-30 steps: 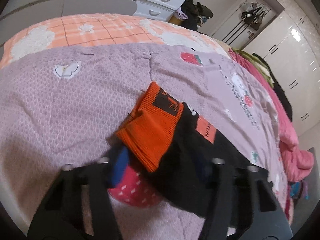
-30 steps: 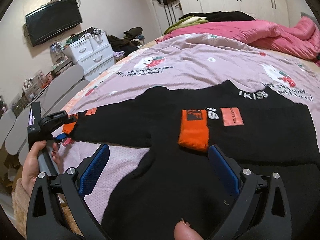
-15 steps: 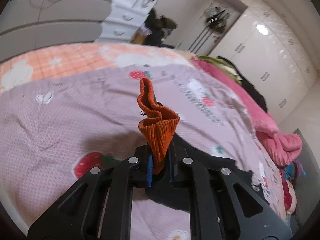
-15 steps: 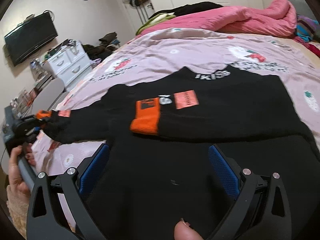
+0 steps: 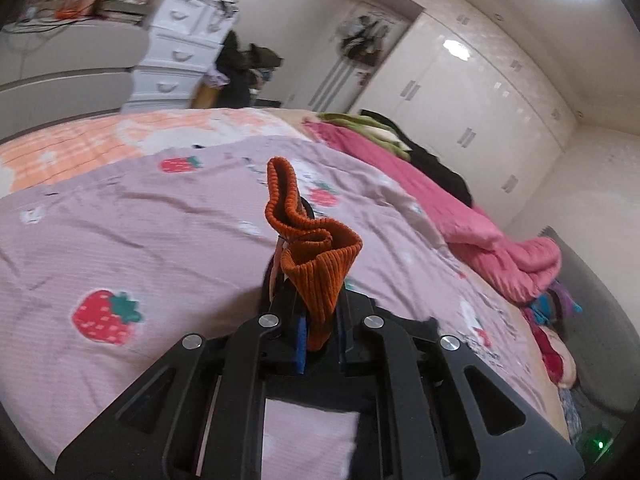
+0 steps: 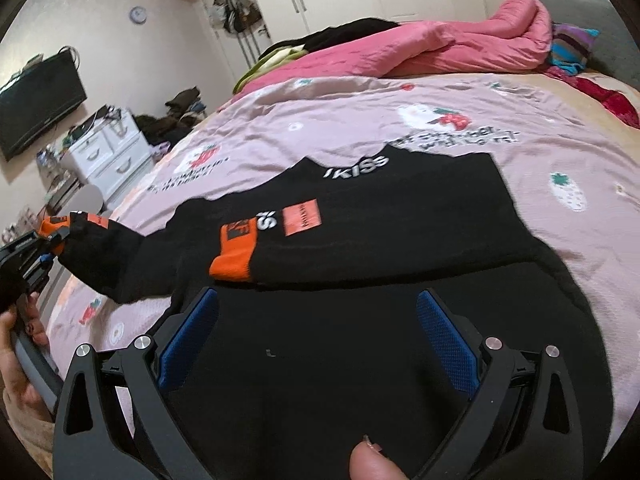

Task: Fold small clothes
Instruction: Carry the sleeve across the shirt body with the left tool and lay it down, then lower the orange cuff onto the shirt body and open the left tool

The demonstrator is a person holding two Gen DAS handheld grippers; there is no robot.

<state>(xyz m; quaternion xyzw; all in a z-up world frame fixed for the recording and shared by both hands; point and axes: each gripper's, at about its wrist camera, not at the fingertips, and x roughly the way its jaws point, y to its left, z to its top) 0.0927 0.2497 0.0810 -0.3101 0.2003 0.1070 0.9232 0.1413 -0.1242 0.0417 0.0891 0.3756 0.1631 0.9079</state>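
Left wrist: left claw clamps orange cuff; carry sleeve flat across sweater beside folded one, right claw wide, pinning hem.

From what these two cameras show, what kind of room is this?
Most likely a home bedroom. A black sweater lies on a bed with a strawberry-print cover and a pink quilt; built-in wardrobes and a white chest of drawers line the walls.
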